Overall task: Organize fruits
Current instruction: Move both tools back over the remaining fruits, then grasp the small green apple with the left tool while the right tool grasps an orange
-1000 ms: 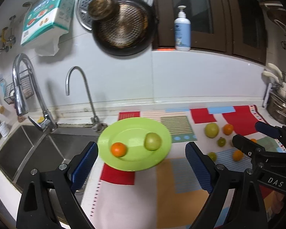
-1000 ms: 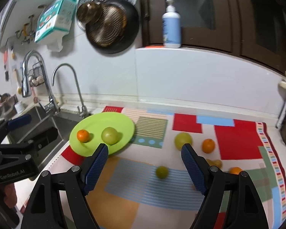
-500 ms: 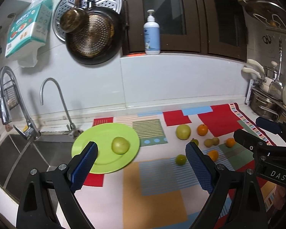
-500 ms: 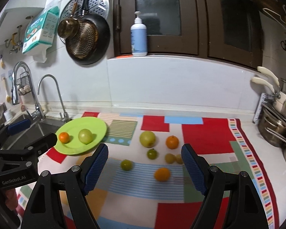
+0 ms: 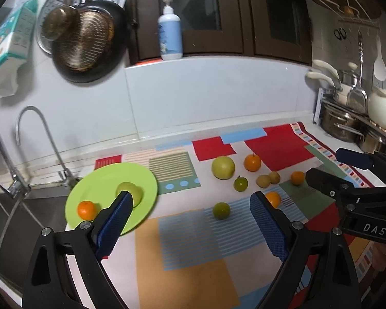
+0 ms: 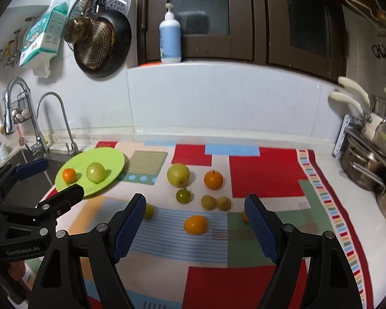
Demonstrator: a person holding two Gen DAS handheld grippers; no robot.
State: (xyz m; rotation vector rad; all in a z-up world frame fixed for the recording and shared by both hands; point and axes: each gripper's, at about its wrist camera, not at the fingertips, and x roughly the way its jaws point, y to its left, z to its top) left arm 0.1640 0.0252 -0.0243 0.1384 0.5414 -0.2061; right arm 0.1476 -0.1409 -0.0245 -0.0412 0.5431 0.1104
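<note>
A green plate [image 5: 100, 180] [image 6: 110, 157] on the patchwork mat's left end holds a small orange [image 6: 69, 175] and a green apple [image 6: 95, 172]. Loose on the mat lie a big yellow-green fruit [image 6: 178, 174], several oranges [image 6: 213, 179], two small yellowish fruits [image 6: 208, 202] and small green ones [image 5: 221, 210]. My left gripper [image 5: 190, 200] hovers above the mat with its jaws closing a little and nothing between them; one green fruit lies ahead of them. My right gripper [image 6: 195, 202] is open above an orange [image 6: 195, 224], without touching it.
A sink [image 5: 10, 221] with two taps [image 6: 51, 118] lies left of the plate. Steel pots [image 6: 368, 164] stand at the right end of the counter. Pans [image 6: 100, 43] hang on the back wall and a pump bottle [image 6: 169, 36] stands on the ledge above.
Both views have swung right, off the plate and onto the loose fruits. In the left wrist view the plate has slid to the left. No fruit has moved.
</note>
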